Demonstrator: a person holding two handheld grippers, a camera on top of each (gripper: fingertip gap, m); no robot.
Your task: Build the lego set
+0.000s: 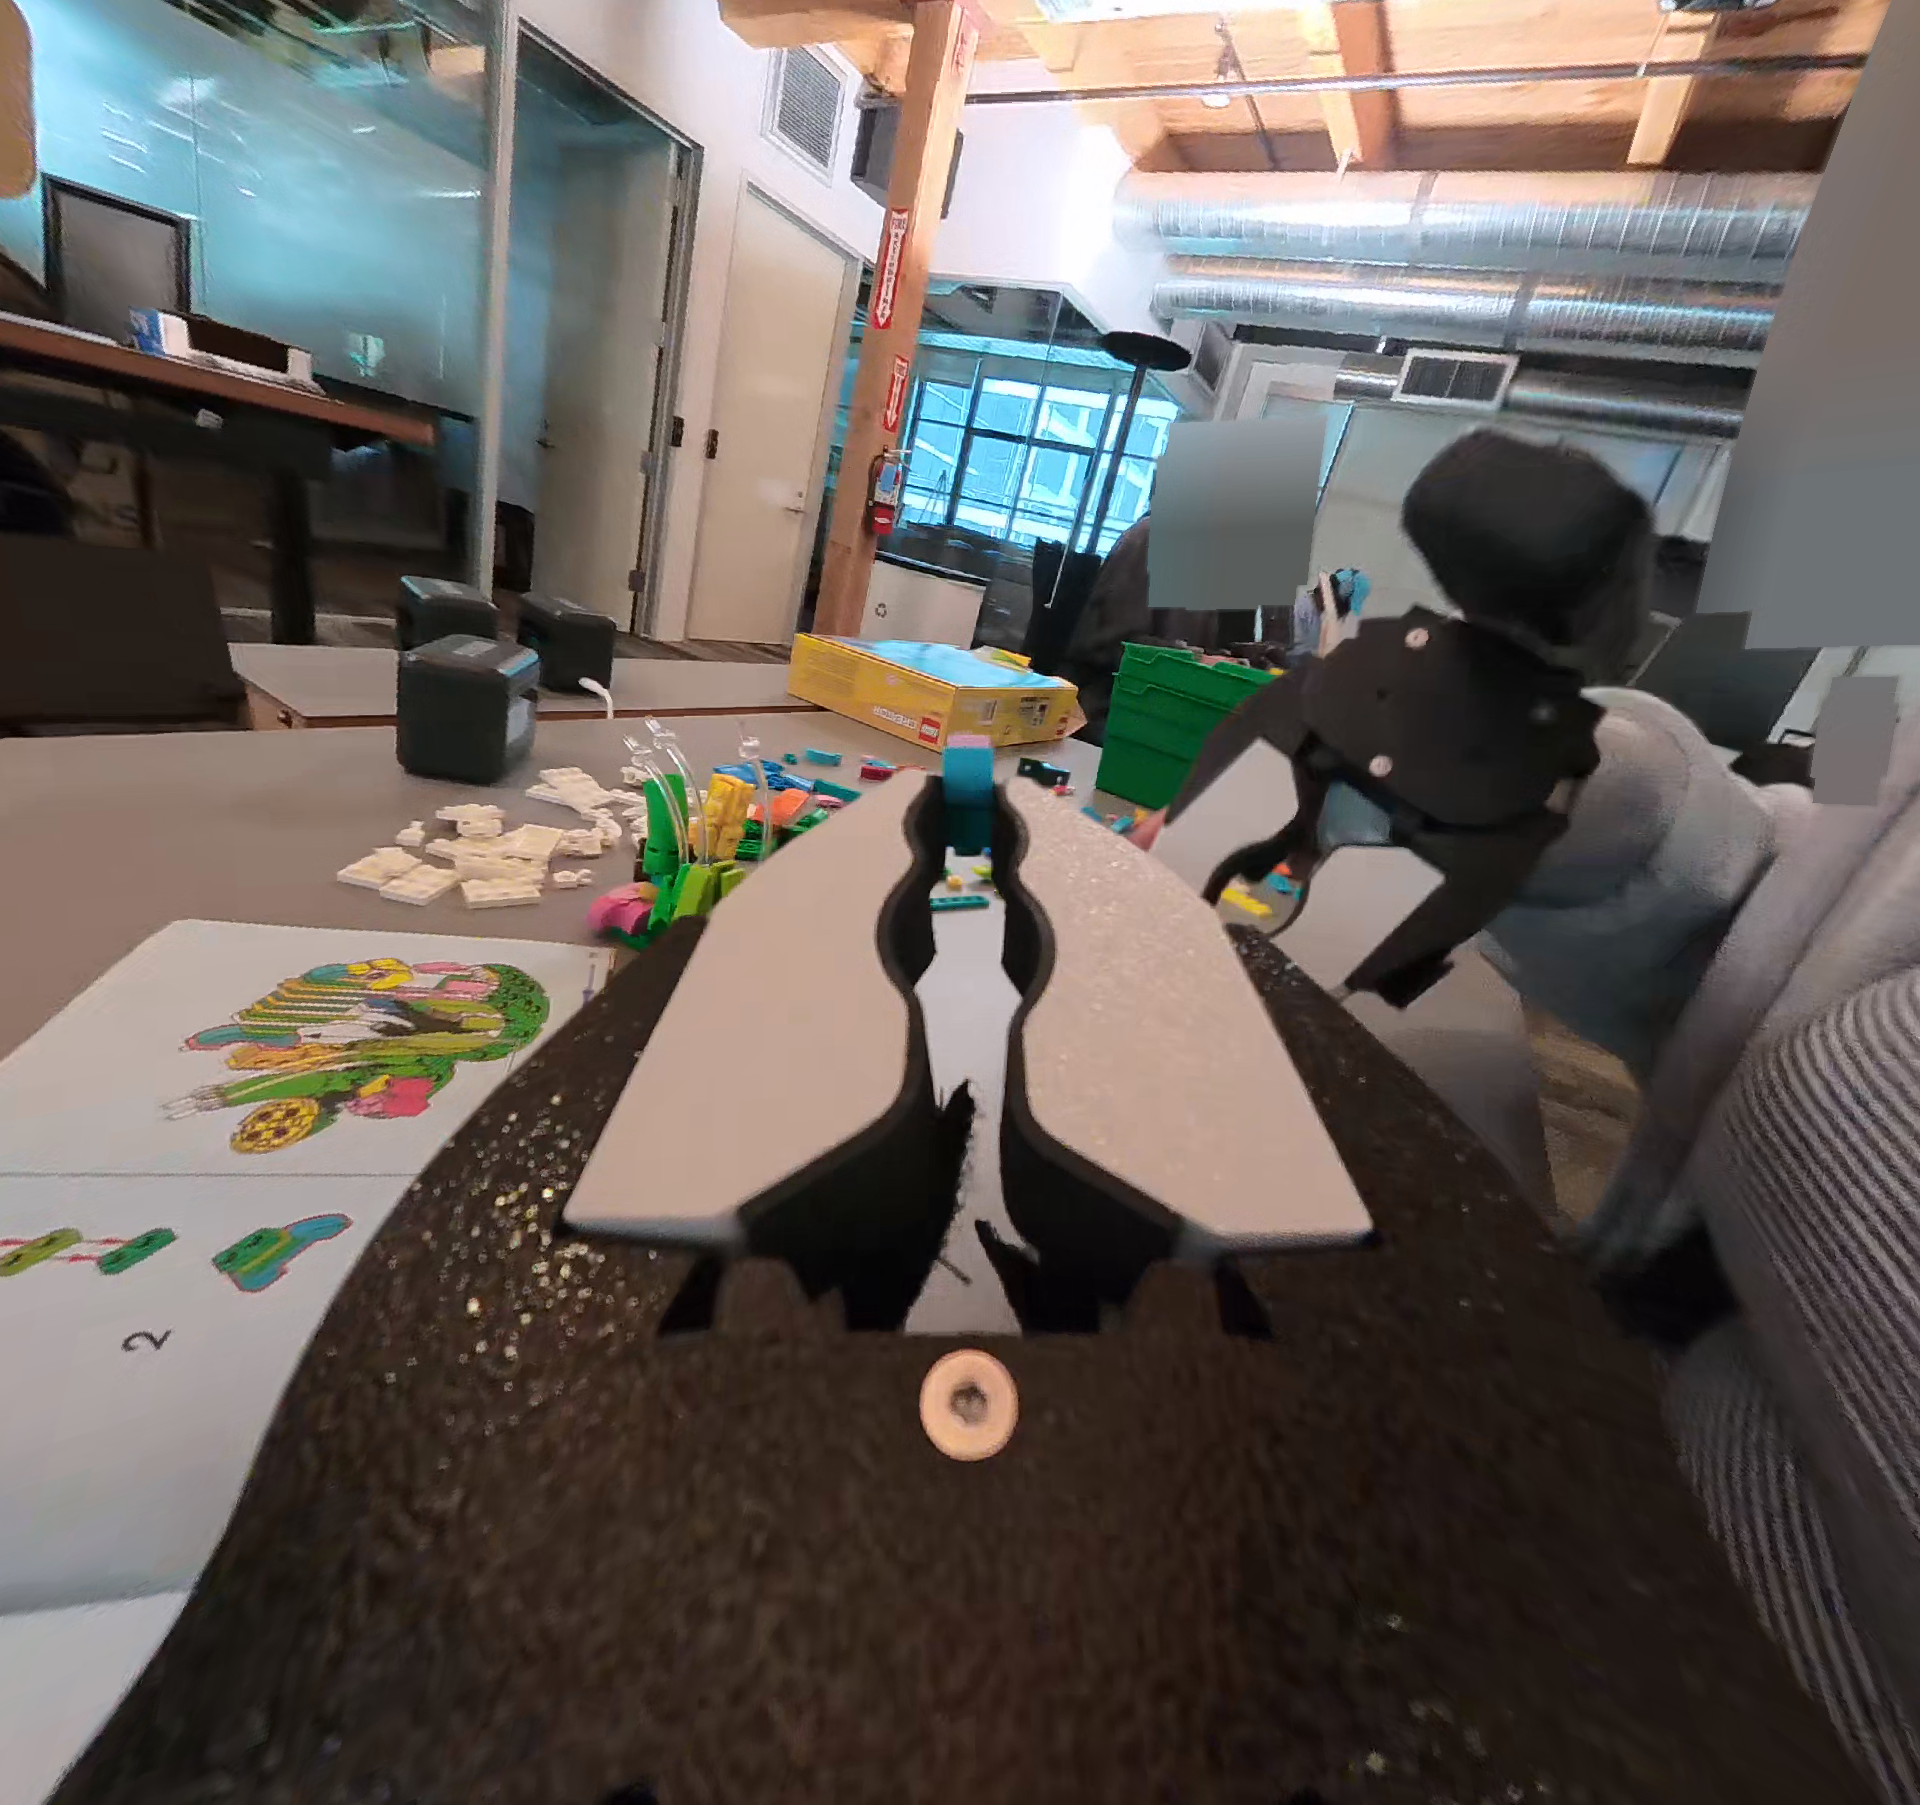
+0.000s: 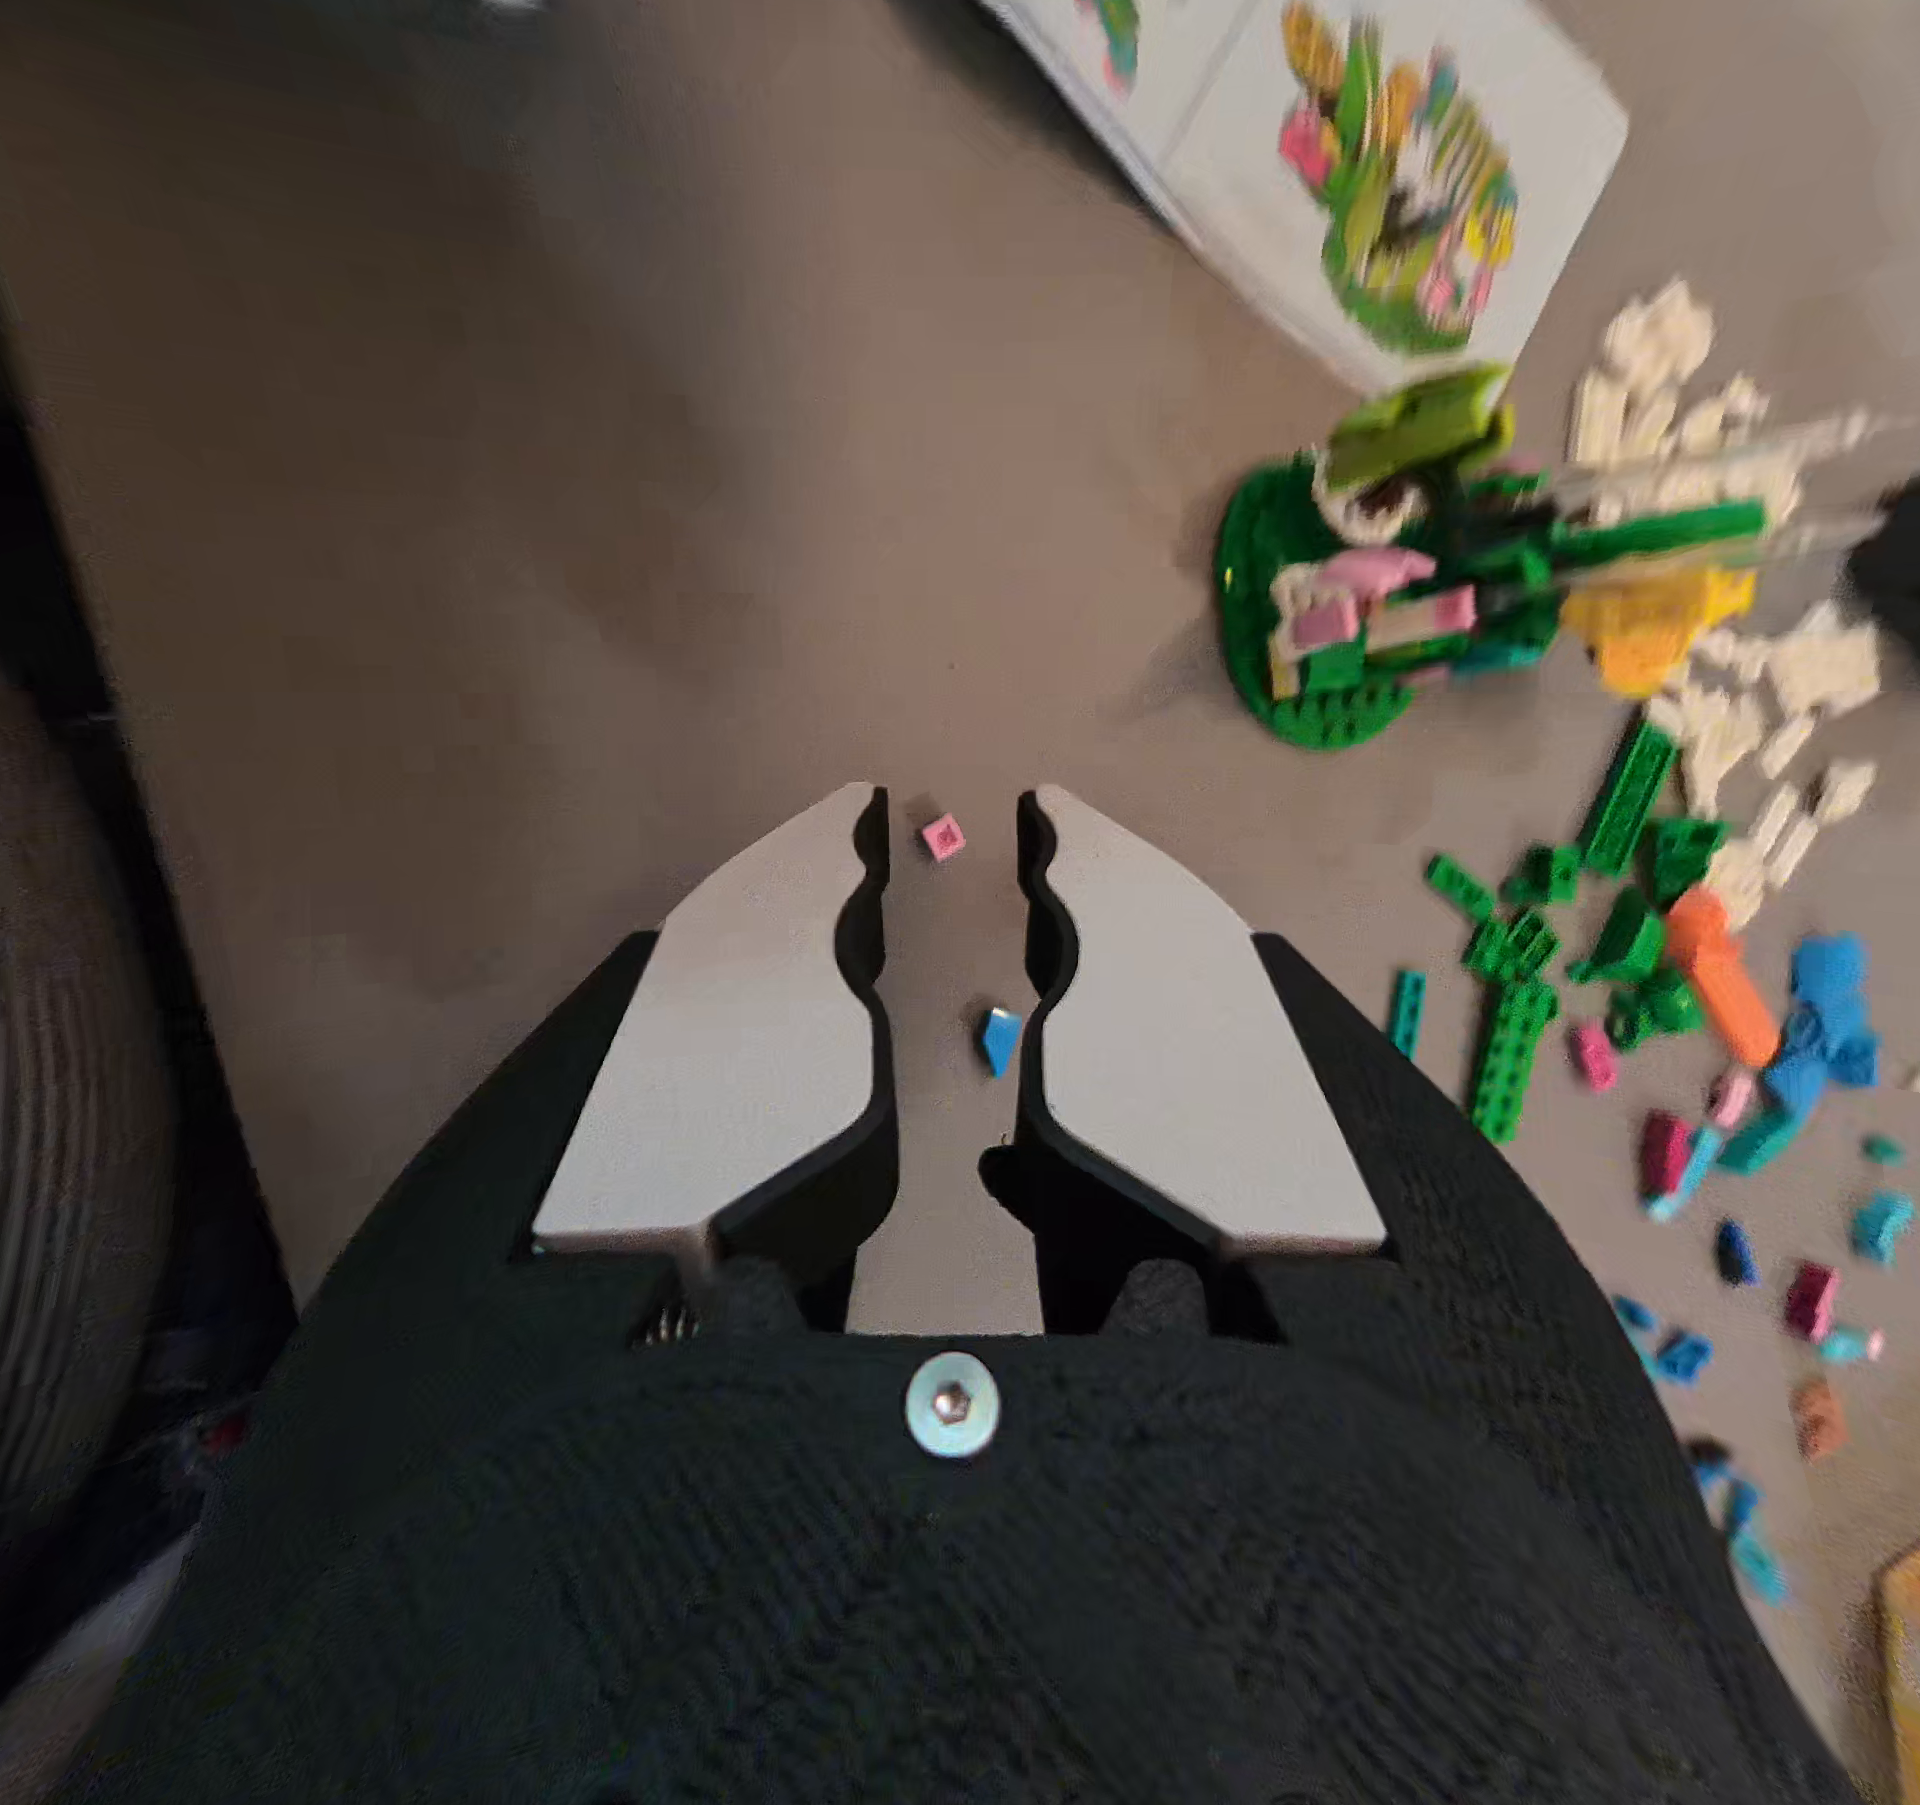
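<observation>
My left gripper (image 1: 966, 825) is shut on a teal lego piece (image 1: 966, 789) with a pink top and holds it above the grey table (image 1: 208, 820). My right gripper (image 2: 954, 805) is open and empty, pointing down over the table. A small pink piece (image 2: 943, 837) lies on the table between its fingertips, and a small blue piece (image 2: 1000, 1040) lies farther back between the fingers. The partly built green model (image 2: 1371, 592) stands to the right; it also shows in the left wrist view (image 1: 675, 851). The right wrist view is blurred.
An open instruction booklet (image 1: 260, 1080) lies at front left. White pieces (image 1: 488, 851) and mixed coloured pieces (image 2: 1662, 1028) are scattered around the model. A yellow box (image 1: 925, 690), a green bin (image 1: 1174, 716) and black devices (image 1: 468, 706) stand at the back. A person sits beyond.
</observation>
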